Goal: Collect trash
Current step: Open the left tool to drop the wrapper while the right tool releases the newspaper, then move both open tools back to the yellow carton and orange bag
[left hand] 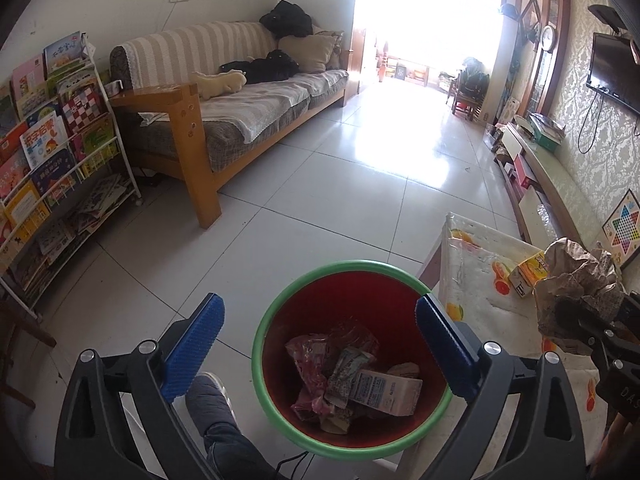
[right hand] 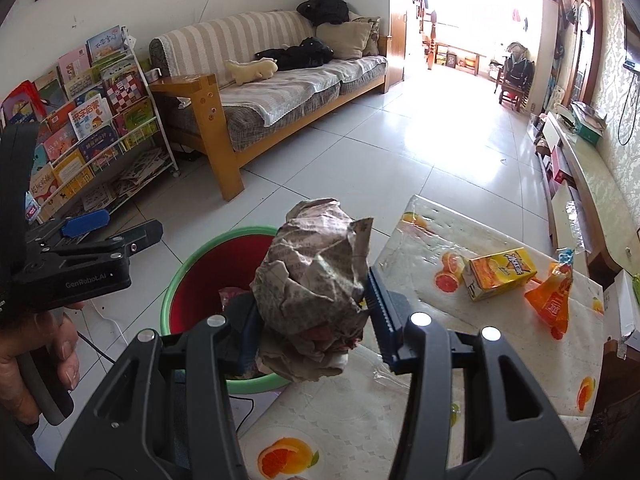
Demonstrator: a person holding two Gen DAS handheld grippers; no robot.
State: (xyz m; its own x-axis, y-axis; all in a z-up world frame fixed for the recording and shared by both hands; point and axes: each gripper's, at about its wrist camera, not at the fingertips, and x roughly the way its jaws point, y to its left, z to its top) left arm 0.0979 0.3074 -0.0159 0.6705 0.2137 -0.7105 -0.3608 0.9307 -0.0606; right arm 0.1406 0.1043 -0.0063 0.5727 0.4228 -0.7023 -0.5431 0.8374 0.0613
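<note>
A red trash bin with a green rim (left hand: 280, 312) stands on the tiled floor, pressed up against the near edge of a low table covered in a fruit-print plastic cloth (right hand: 400, 420). The right gripper (right hand: 310, 312) is clamped on a crumpled ball of brownish printed paper (right hand: 316, 280), its blue pads squeezing the wad from both sides. The paper hangs in the air just beside the bin, over the seam where the table edge meets the bin's rim, apparently on its way to being dropped inside. The left gripper (left hand: 316, 344) hovers directly above the bin with its fingers (left hand: 194, 356) spread wide and nothing between them, which suggests it is simply waiting clear of the drop. Inside the bin lie a pink wrapper, a printed packet and a small white carton (left hand: 384, 392). On the table, farther from the bin than the paper ball, a yellow juice box (right hand: 502, 272) lies on its side, and beyond it an orange snack wrapper (right hand: 552, 300); both seem to be trash left to collect.
</note>
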